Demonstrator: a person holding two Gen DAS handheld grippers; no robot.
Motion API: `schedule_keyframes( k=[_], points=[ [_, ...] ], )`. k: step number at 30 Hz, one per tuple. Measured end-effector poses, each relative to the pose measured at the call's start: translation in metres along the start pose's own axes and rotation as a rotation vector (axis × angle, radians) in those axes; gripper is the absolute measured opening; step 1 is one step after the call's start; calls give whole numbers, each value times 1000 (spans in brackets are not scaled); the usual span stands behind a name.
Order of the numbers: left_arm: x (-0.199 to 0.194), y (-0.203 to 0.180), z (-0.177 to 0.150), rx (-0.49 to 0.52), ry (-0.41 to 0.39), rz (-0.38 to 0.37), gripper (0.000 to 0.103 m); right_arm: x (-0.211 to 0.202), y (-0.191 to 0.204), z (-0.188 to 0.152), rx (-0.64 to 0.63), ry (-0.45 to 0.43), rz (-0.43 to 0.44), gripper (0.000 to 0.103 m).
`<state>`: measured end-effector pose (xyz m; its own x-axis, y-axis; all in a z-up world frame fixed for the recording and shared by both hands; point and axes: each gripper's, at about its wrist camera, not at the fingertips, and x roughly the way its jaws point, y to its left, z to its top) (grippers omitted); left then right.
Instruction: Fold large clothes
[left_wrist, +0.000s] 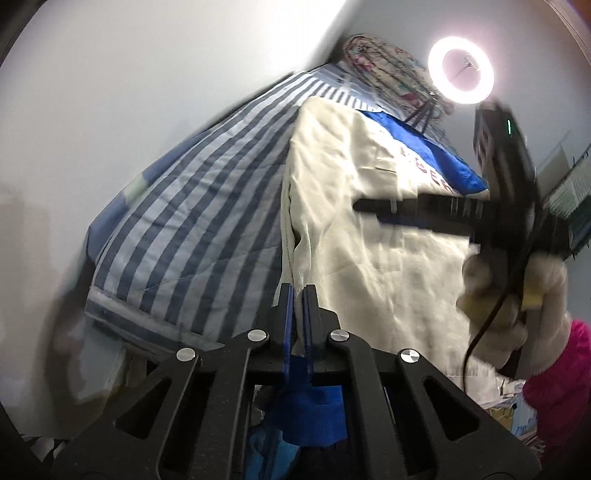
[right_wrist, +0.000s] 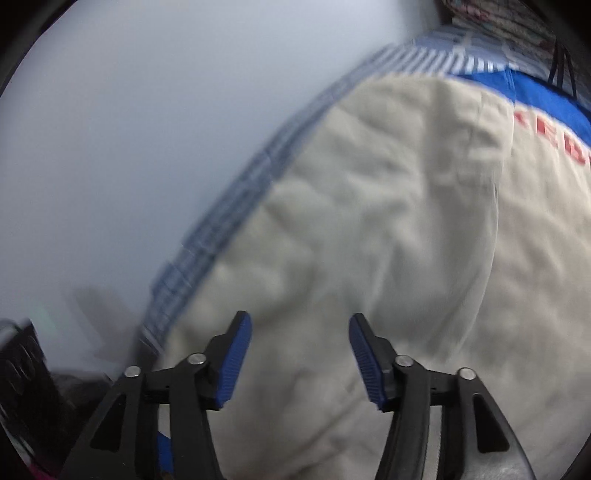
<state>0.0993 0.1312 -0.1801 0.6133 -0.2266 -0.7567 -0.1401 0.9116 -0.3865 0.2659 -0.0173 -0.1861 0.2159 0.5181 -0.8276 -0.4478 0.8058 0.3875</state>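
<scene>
A large cream sweatshirt (left_wrist: 369, 229) with a blue panel and red letters lies spread on a blue-and-white striped bed cover (left_wrist: 192, 214). My left gripper (left_wrist: 298, 291) is shut on the sweatshirt's ribbed edge at its near left side. The right gripper's black body (left_wrist: 436, 212) shows in the left wrist view, held over the garment's right part by a gloved hand. In the right wrist view my right gripper (right_wrist: 300, 321) is open and empty, just above the cream sweatshirt (right_wrist: 388, 221). The view is blurred.
The striped cover (right_wrist: 236, 206) runs along a plain pale wall (left_wrist: 129, 92). A lit ring light (left_wrist: 461, 70) and a patterned bundle of fabric (left_wrist: 384, 62) stand at the far end of the bed. A pink sleeve (left_wrist: 557, 387) is at the right.
</scene>
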Motion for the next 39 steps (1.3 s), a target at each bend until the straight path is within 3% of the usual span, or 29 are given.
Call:
schedule_keyframes(
  k=[4,12,13,14,15,16,17,19,20,21,23,25,26,39],
  points=[
    [-3,-8,1,31,-14,1,2,3,20,28,0,22,17,67],
    [-5,-25,-4,115,-30,15,2,50,48,52,-11,120,-117,65],
    [-5,-27,-4,123,-32,17,2,59,51,53,-26,144,-153,57],
    [-5,-29,-5,131,-33,22,2,73,50,58,-40,166,-180,40],
    [-4,-30,-6,137,-33,27,2,78,50,57,-46,180,-193,31],
    [-3,-31,-6,139,-31,25,2,84,50,55,-42,196,-195,16],
    [-3,-31,-6,137,-29,34,2,90,47,49,-31,199,-183,9],
    [-2,-30,-8,131,-29,75,3,90,43,45,-10,183,-167,5],
    [1,-29,-8,125,-20,91,15,88,41,43,1,169,-155,4],
    [4,-26,-7,112,-6,97,38,86,38,41,15,158,-141,3],
    [7,-21,-6,89,8,81,45,77,29,37,56,124,-84,3],
    [13,-21,-8,99,47,58,25,67,21,34,82,93,-45,3],
    [15,-24,-9,115,61,63,5,62,18,32,94,73,-23,2],
    [-15,-120,-33,433,-55,70,4,-29,-60,-13,338,-233,252,2]
  ],
)
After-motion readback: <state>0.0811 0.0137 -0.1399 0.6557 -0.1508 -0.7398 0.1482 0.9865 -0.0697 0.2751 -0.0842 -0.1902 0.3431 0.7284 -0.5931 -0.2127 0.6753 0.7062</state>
